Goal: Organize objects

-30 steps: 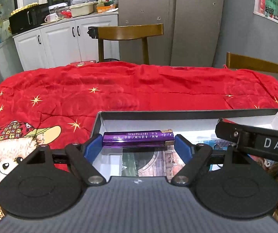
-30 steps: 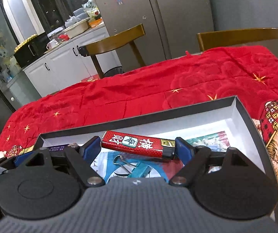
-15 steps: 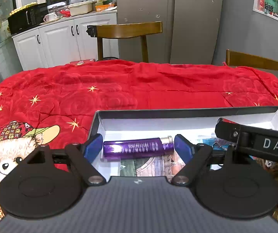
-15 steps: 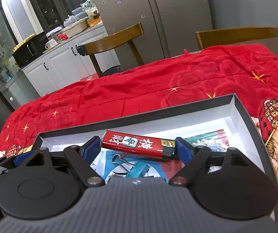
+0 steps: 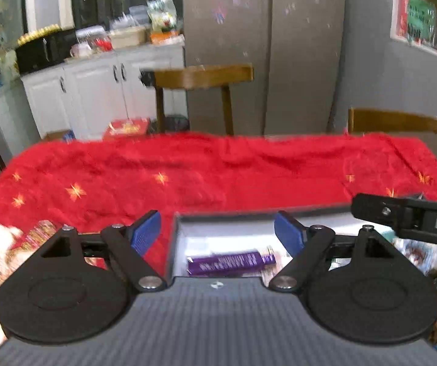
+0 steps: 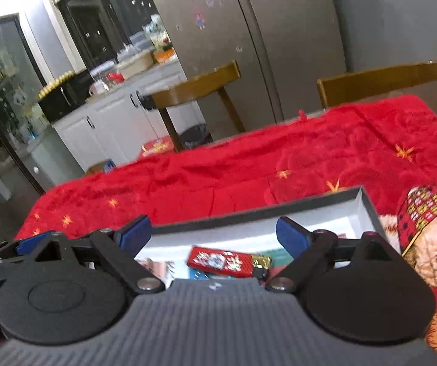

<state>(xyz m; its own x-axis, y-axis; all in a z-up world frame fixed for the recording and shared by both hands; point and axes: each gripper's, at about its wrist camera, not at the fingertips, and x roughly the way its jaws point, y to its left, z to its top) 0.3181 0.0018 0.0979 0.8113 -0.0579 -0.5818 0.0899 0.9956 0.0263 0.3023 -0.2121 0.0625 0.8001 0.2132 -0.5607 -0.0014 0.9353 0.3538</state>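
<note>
Left wrist view: the left gripper (image 5: 217, 233) stands wide with nothing between its blue pads. Below it, toward 6 o'clock, the purple lighter (image 5: 230, 263) lies flat in the box (image 5: 218, 213), long axis from 9 to 3 o'clock, metal cap toward 3 o'clock, pale print along its glossy side.

Right wrist view shows the right gripper (image 6: 214, 234), whose jaws have just been opening, wide and bare. The red lighter (image 6: 221, 261) lies beneath, patterned, brass cap toward 4 o'clock.
</note>
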